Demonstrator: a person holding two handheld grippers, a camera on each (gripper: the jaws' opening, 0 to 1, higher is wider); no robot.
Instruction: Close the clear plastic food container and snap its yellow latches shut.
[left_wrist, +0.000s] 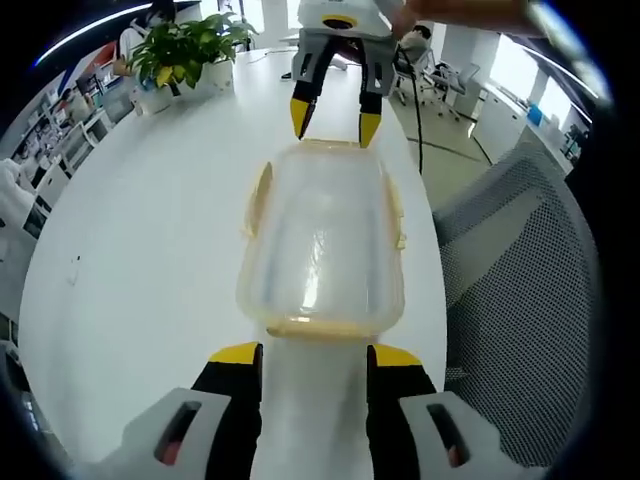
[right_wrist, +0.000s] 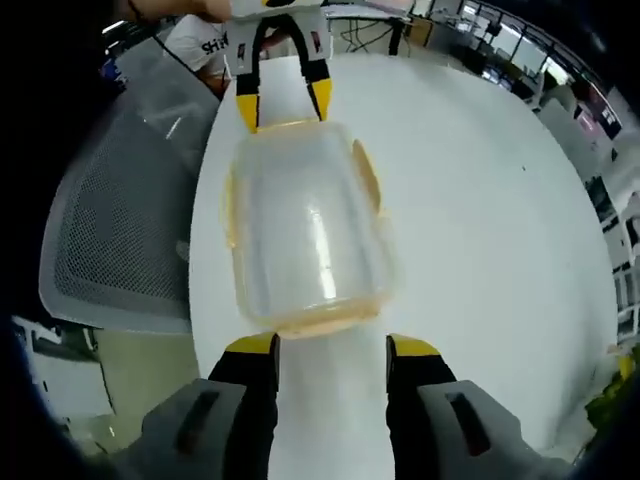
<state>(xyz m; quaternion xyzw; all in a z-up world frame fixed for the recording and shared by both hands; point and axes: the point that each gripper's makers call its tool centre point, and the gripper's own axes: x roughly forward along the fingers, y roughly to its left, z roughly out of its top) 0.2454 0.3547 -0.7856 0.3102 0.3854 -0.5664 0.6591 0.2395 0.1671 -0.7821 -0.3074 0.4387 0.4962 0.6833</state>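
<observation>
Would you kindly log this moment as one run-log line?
container: lid on, on table | left gripper: open, near end | right gripper: open, opposite end | latches: unpressed

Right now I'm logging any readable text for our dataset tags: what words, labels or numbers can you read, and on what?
"SH": white letters on a person's dark shirt in the right gripper view; the rest is cut off.
Clear container: no label or print readable.
White table: no text.
Shelves behind the table: items too small and blurred to read.
</observation>
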